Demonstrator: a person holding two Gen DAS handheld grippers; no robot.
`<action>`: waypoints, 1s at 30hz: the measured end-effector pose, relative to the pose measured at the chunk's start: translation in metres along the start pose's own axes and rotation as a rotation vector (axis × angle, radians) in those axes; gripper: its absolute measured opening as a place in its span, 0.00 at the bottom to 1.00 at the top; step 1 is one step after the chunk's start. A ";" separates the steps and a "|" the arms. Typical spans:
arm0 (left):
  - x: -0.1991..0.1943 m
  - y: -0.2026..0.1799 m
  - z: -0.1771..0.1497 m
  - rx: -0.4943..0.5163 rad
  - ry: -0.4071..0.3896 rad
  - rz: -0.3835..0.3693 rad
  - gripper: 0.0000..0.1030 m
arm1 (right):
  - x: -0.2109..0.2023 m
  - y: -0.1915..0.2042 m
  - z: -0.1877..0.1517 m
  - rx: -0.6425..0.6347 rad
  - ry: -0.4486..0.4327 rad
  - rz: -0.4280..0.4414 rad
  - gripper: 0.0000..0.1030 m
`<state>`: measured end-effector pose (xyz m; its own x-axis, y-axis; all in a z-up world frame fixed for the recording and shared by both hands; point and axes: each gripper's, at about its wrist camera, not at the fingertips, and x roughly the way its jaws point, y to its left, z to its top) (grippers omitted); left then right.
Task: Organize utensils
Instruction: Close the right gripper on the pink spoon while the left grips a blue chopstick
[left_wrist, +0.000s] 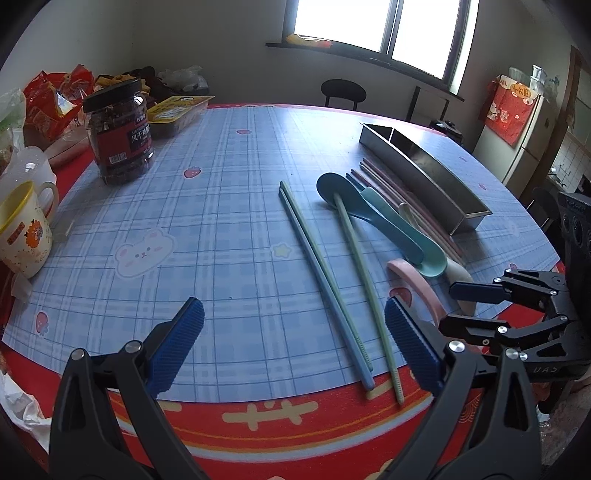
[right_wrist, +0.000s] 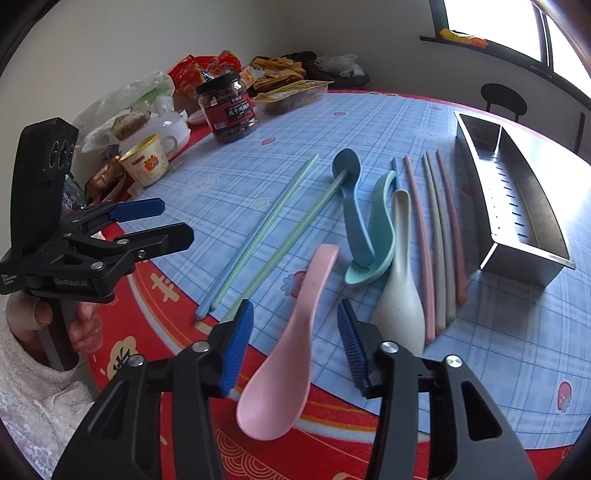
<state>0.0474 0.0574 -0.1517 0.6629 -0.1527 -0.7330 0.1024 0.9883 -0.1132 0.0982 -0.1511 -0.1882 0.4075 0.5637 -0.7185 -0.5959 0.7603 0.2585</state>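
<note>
spoon: pink spoon (right_wrist: 291, 332) lies between the fingers of the right gripper (right_wrist: 295, 347), bowl hanging over the red table edge toward the person, handle running away toward the other utensils
axis: its long axis runs nearly along the line the gripper points, so the pads face its sides (handy for a pinch across the neck)
right gripper state: jaws partly apart, a gap visible on both sides of the spoon; not gripping yet, as far as i can see
left gripper: left gripper (left_wrist: 291, 343) hovers spread wide and empty over the near edge, the blue and green chopsticks (left_wrist: 325, 280) lying between its fingers on the mat
nearer hand: right one, plainly; the left is off to the side of the spoon
tray: steel divided tray (right_wrist: 517, 206) sits on the far right of the table, beyond the pink and beige chopsticks (right_wrist: 439, 240), well apart from the spoon
others: dark blue spoon (right_wrist: 351, 206), teal spoon (right_wrist: 376, 240) and cream spoon (right_wrist: 400, 295) piled touching one another just beside the pink one
materials: utensils look matte, smooth plastic in pastel shades; tray shiny metal with slotted wall; pads ribbed blue rubber
surface: blue checked mat (left_wrist: 207, 206) over a red cloth
judgement: next move likely a squeeze on the neck, and the smooth curved handle may slip or twist
</note>
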 end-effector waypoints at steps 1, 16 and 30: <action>0.002 0.000 0.000 -0.001 0.004 -0.007 0.91 | 0.001 0.000 0.000 0.002 0.005 0.004 0.37; 0.027 -0.001 0.000 -0.031 0.067 -0.094 0.41 | 0.020 -0.009 -0.002 0.022 0.050 0.069 0.12; 0.049 -0.011 0.009 -0.019 0.119 -0.069 0.22 | 0.024 -0.016 0.001 0.036 0.020 0.066 0.08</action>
<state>0.0849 0.0387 -0.1805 0.5619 -0.2198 -0.7975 0.1293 0.9755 -0.1778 0.1184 -0.1497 -0.2085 0.3541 0.6068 -0.7116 -0.5956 0.7330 0.3287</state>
